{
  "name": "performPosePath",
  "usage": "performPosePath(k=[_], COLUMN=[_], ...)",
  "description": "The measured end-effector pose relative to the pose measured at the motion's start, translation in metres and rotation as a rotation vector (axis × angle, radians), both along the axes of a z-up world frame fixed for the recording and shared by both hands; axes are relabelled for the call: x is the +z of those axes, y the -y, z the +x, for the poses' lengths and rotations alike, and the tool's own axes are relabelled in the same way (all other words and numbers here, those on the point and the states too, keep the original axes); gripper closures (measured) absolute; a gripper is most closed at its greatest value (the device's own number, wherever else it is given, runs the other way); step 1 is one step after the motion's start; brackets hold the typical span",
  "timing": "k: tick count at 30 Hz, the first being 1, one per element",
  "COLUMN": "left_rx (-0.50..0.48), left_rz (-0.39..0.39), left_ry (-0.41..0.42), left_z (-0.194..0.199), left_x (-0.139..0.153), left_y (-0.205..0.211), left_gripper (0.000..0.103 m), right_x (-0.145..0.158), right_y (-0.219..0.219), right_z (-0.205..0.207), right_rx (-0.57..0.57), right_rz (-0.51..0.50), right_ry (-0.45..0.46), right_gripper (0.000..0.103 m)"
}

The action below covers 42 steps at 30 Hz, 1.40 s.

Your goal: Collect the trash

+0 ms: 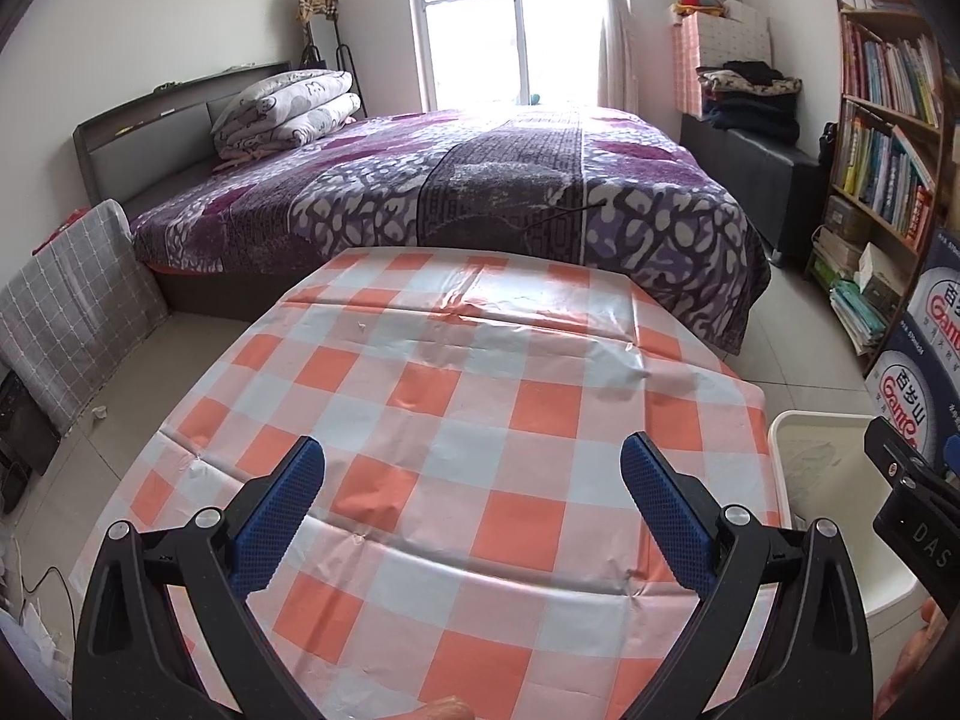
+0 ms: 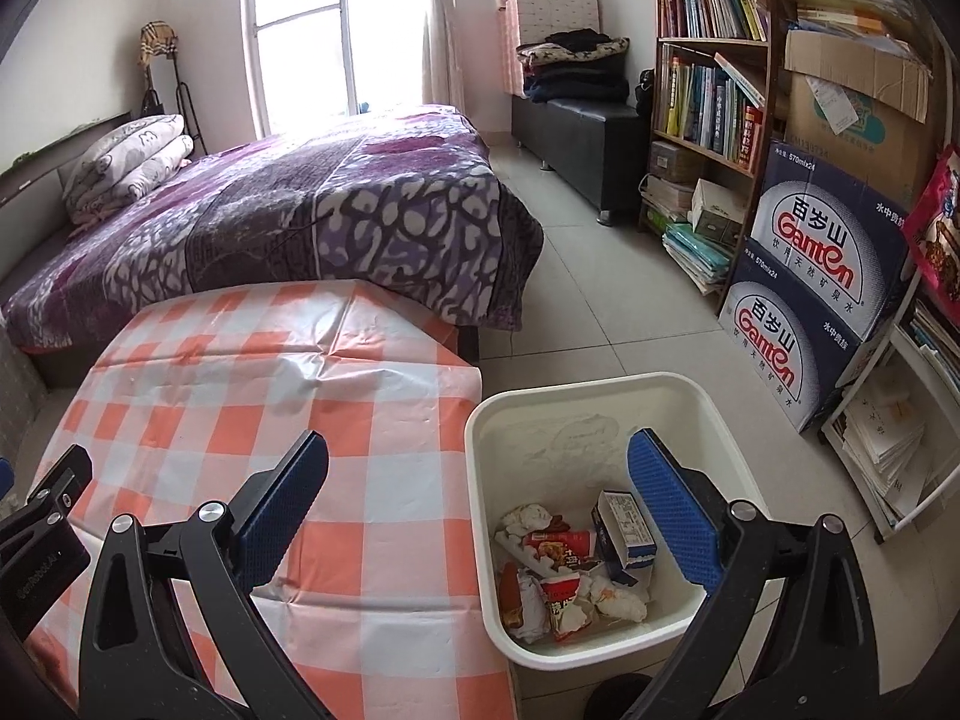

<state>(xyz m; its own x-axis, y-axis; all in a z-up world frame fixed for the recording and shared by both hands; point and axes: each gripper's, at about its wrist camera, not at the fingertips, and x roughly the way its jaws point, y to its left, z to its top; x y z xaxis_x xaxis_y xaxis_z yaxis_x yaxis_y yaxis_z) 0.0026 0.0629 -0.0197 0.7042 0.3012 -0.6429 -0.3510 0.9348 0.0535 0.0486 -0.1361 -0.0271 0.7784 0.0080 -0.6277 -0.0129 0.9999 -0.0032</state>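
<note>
Hovering the left gripper (image 1: pixel 473 468) over the checked tablecloth (image 1: pixel 456 396), jaws spread, pinching nothing. Right gripper (image 2: pixel 478 462) also gaping wide, straddling the table edge and white bin (image 2: pixel 708 414). Trash (image 2: pixel 570 564) sitting down in the bin, nearer the right side.

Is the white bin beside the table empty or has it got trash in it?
Not empty: the white bin holds wrappers, crumpled paper and a small carton.

Bright window (image 1: pixel 480 24) glare (blown out); sharp centre, fisheye-bent, dark corners.
</note>
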Motion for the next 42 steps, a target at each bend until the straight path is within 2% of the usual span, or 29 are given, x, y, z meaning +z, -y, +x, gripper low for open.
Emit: performPosePath(k=[9,42], left_rx=[-0.007,-0.01], left_rz=[-0.009,-0.017], left_ry=[-0.003,0.007], left_z=[0.003,0.0067], left_x=[-0.0016,0.0026], left_y=[0.0022,0.0065], left_gripper=[0.007,0.007], right_x=[0.0011,-0.0022], right_y=[-0.0011,0.0009], right_z=[0.0004,0.0012], right_rx=[0.01,0.019], right_rz=[-0.032,-0.03], right_ry=[0.017,0.01], right_gripper=[0.007,0.007])
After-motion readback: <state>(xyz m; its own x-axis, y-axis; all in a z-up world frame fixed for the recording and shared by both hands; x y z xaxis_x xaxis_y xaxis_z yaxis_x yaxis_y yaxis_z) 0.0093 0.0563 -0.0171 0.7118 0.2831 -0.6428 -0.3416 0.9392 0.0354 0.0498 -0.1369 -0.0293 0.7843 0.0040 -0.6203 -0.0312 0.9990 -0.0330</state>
